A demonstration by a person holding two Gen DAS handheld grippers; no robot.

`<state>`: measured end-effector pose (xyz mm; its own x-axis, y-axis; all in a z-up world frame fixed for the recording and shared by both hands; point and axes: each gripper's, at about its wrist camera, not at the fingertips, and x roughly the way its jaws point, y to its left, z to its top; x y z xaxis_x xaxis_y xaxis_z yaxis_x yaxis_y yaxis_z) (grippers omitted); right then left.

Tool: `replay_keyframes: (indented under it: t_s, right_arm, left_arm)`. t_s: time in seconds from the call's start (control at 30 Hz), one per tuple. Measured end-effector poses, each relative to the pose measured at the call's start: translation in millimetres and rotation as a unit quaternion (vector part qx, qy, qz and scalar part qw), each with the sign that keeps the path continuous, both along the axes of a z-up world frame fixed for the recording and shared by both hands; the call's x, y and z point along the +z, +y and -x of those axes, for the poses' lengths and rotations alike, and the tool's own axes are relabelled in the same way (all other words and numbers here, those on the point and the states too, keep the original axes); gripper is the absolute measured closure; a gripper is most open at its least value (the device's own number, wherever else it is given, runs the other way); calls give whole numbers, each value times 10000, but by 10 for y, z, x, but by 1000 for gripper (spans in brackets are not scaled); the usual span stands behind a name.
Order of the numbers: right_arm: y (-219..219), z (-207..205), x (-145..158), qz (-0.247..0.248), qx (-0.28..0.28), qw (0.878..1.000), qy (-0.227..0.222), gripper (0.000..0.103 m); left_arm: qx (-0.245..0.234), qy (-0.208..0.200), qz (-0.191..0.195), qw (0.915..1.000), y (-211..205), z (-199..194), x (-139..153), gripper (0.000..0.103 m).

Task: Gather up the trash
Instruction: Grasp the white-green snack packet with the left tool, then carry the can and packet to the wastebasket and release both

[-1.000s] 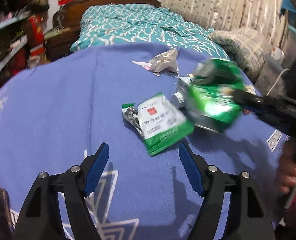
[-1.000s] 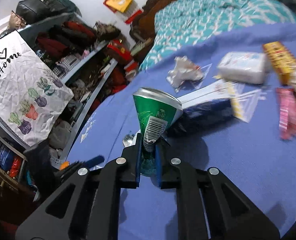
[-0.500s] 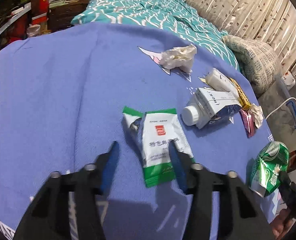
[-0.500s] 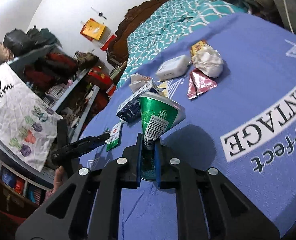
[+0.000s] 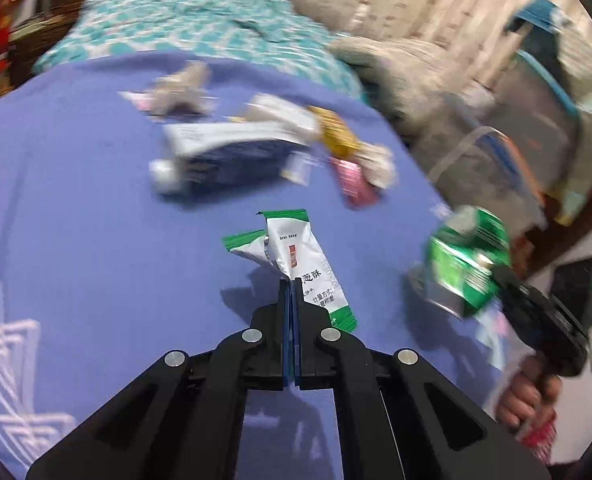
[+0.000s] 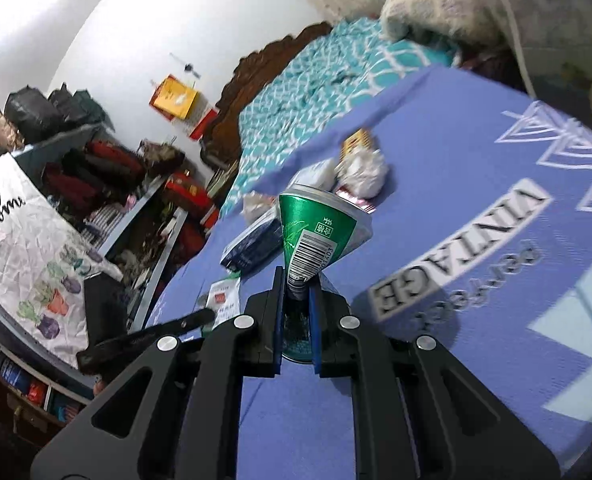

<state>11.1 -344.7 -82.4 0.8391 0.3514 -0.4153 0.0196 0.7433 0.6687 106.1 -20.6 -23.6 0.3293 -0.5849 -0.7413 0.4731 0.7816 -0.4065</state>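
Note:
My left gripper [image 5: 290,286] is shut on a green-and-white snack wrapper [image 5: 299,256] and holds it just above the purple cloth [image 5: 76,208]. My right gripper [image 6: 297,276] is shut on a crushed green can [image 6: 315,232], held above the cloth. The can also shows at the right of the left wrist view [image 5: 465,266]. The wrapper also shows in the right wrist view [image 6: 224,300]. A blue-and-white milk carton [image 5: 224,156], crumpled tissue [image 5: 184,88], a yellow wrapper [image 5: 335,132] and a pink wrapper [image 5: 353,184] lie on the cloth beyond.
A bed with a teal cover [image 5: 184,20] stands behind the table. Cluttered shelves [image 6: 108,184] and a white "Home" bag [image 6: 20,248] are at the left. A grey blanket [image 5: 407,64] and a bin with blue trim [image 5: 535,92] are at the right.
My left gripper has closed on the snack wrapper and lifted its end off the cloth. My right gripper, still holding the can, has moved back towards the table's near right edge.

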Motion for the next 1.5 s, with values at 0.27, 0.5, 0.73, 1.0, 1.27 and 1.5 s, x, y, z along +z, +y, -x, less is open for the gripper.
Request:
replay_keyframes:
  t_s: [0.27,0.5,0.73,1.0,1.27,1.5]
  right_arm:
    - [-308,389,-86,63,-440,9990,16,90]
    - [-709,702,-171,-115,-875,9960,-116,90]
    - [-1528,1118,-37,106,-1988,9793,-372,90]
    - [-2391,1213,-64,630,-2909,9547,-57,90]
    - [-2692,1102,-302,538,-3148,9469,375,85]
    - [-2691,1248,-313,281,-3447,9382,110,31]
  left_arm:
    - [-931,23,-96,9956,-794,331,-17,102]
    - [-1470,44,-434,9882,-1443,429,-99,102]
    - [-2237,-346,-472,9729,-2425,560,124,102]
    - [-2964,-704,-512,9511,-3874,662,183,102]
    - [-3041,-878,-836,9449,-4723,729,-108,74]
    - [-2789,-1060,-721,9517,-4381,713,-5,60]
